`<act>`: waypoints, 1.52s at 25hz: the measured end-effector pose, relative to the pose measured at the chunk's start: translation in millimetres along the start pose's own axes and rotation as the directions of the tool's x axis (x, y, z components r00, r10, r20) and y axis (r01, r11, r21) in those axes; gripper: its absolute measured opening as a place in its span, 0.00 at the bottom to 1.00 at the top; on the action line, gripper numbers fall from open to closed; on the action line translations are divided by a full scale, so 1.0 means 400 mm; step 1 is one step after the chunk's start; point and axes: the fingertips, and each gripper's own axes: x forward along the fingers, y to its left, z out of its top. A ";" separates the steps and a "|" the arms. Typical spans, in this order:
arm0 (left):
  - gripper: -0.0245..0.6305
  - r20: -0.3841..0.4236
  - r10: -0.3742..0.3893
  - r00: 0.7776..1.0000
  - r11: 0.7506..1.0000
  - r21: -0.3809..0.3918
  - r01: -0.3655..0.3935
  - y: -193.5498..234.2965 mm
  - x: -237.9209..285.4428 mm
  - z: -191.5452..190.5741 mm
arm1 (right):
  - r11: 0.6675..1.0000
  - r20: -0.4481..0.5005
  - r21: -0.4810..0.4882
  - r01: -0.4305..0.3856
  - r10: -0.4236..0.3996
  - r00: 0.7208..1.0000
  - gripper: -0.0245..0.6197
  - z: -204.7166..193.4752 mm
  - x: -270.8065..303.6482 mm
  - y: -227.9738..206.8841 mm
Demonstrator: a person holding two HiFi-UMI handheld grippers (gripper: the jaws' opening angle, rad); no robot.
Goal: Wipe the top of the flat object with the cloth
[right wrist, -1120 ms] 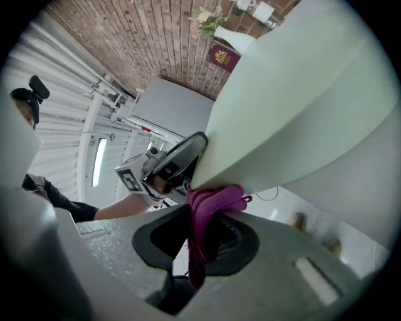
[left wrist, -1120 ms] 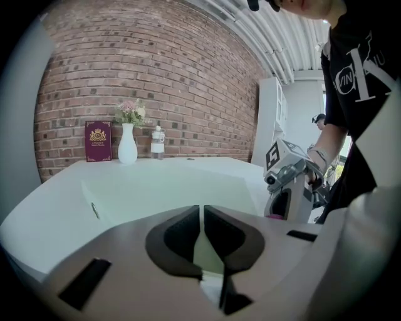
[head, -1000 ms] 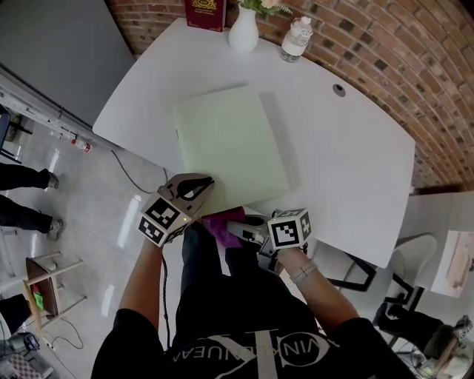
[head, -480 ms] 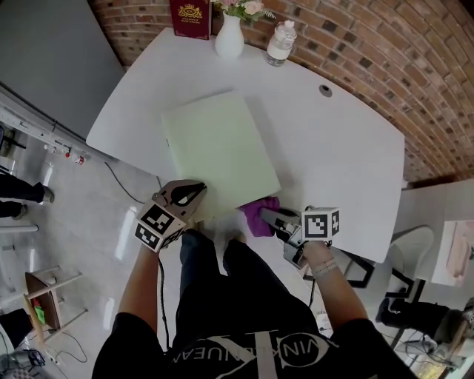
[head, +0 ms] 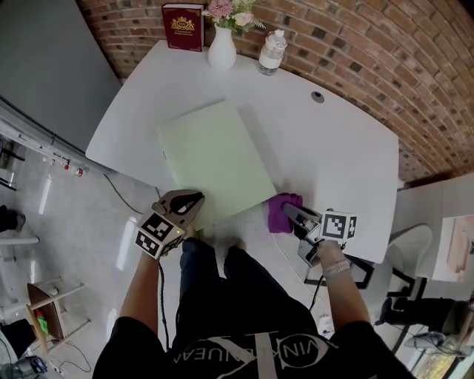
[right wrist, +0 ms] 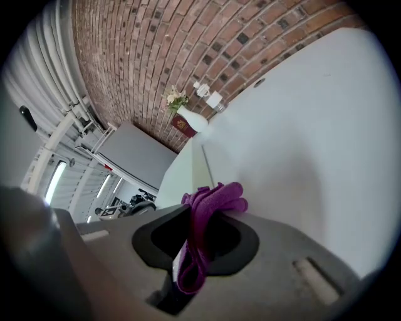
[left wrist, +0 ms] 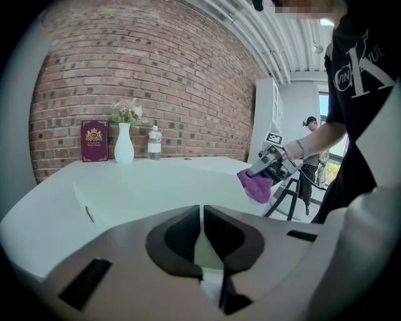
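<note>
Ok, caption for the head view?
Right gripper holds a purple cloth beside a corner of the pale green flat object; left gripper, shut, at its near edge.

Table (head: pixel 348 148): plain white, bearing a pale green, unpatterned flat object (head: pixel 215 159), with a magenta-purple cloth (head: pixel 281 211) at four o'clock of it. At twelve o'clock in the head view: brick wall (head: pixel 385 59), red-brown with paler mortar lines; book (head: pixel 182 27), maroon with a gold crest; vase (head: pixel 222 53), white, holding pink flowers (head: pixel 221 9). Left gripper (head: pixel 191 198) and right gripper (head: pixel 290 215): grey, black inside the jaws, each with a cube of black-and-white square markers; shirt (head: pixel 244 326) at six o'clock, black with white lettering; floor (head: pixel 81 215) at nine o'clock, pale glossy grey.
</note>
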 end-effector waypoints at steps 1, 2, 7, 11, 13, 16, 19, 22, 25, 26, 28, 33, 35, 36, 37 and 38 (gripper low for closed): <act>0.07 0.001 0.005 1.000 1.000 -0.016 -0.005 0.002 -0.001 0.001 | 1.000 0.011 -0.007 0.014 -0.014 1.000 0.14 0.009 -0.008 -0.007; 0.07 0.009 0.022 1.000 0.999 -0.035 -0.022 0.007 -0.004 0.005 | 0.999 0.022 -0.020 0.028 -0.028 0.999 0.14 0.019 -0.015 -0.013; 0.08 0.098 0.226 0.969 0.962 -0.177 -0.207 0.059 -0.055 0.027 | 0.992 0.101 -0.092 0.081 -0.072 0.992 0.14 0.097 -0.033 -0.025; 0.08 0.091 0.370 0.925 0.905 -0.259 -0.337 0.083 -0.119 0.011 | 0.977 0.100 -0.176 0.118 -0.102 0.990 0.14 0.143 0.001 -0.033; 0.08 0.062 0.410 0.910 0.877 -0.300 -0.375 0.088 -0.140 -0.009 | 0.973 0.053 -0.206 0.102 -0.093 0.994 0.14 0.138 0.031 -0.024; 0.08 0.036 0.452 0.891 0.843 -0.346 -0.413 0.101 -0.163 -0.029 | 0.972 -0.009 -0.230 0.048 -0.051 0.999 0.14 0.122 0.062 0.003; 0.08 0.016 0.470 0.882 0.827 -0.356 -0.434 0.115 -0.181 -0.041 | 0.976 -0.041 -0.216 0.007 -0.016 0.999 0.14 0.112 0.071 0.020; 0.08 0.007 0.498 0.867 0.808 -0.368 -0.461 0.138 -0.210 -0.052 | 0.981 -0.074 -0.195 -0.023 0.009 0.997 0.14 0.090 0.075 0.038; 0.08 0.004 0.541 0.841 0.777 -0.384 -0.498 0.171 -0.251 -0.062 | 0.985 -0.102 -0.159 -0.059 0.043 0.994 0.14 0.057 0.091 0.064; 0.08 0.004 0.553 0.833 0.769 -0.388 -0.509 0.180 -0.263 -0.065 | 0.987 -0.109 -0.143 -0.073 0.057 0.992 0.14 0.043 0.098 0.073; 0.08 0.003 0.571 0.821 0.756 -0.392 -0.525 0.191 -0.281 -0.067 | 0.988 -0.125 -0.112 -0.104 0.090 0.988 0.14 0.015 0.113 0.094; 0.08 -0.002 0.596 0.803 0.741 -0.384 -0.551 0.200 -0.305 -0.068 | 0.980 -0.204 -0.100 -0.172 0.149 0.967 0.14 -0.053 0.157 0.155; 0.08 0.002 0.608 0.794 0.734 -0.381 -0.561 0.197 -0.309 -0.069 | 0.974 -0.235 -0.121 -0.193 0.161 0.958 0.14 -0.073 0.175 0.178; 0.08 0.009 0.614 0.789 0.732 -0.379 -0.566 0.193 -0.310 -0.067 | 0.971 -0.249 -0.132 -0.202 0.164 0.954 0.14 -0.081 0.184 0.187; 0.08 0.018 0.619 0.785 0.733 -0.374 -0.569 0.189 -0.309 -0.062 | 0.968 -0.262 -0.141 -0.208 0.166 0.951 0.14 -0.090 0.192 0.195; 0.08 0.026 0.620 0.784 0.736 -0.365 -0.570 0.183 -0.307 -0.056 | 0.966 -0.275 -0.145 -0.215 0.169 0.946 0.14 -0.099 0.201 0.203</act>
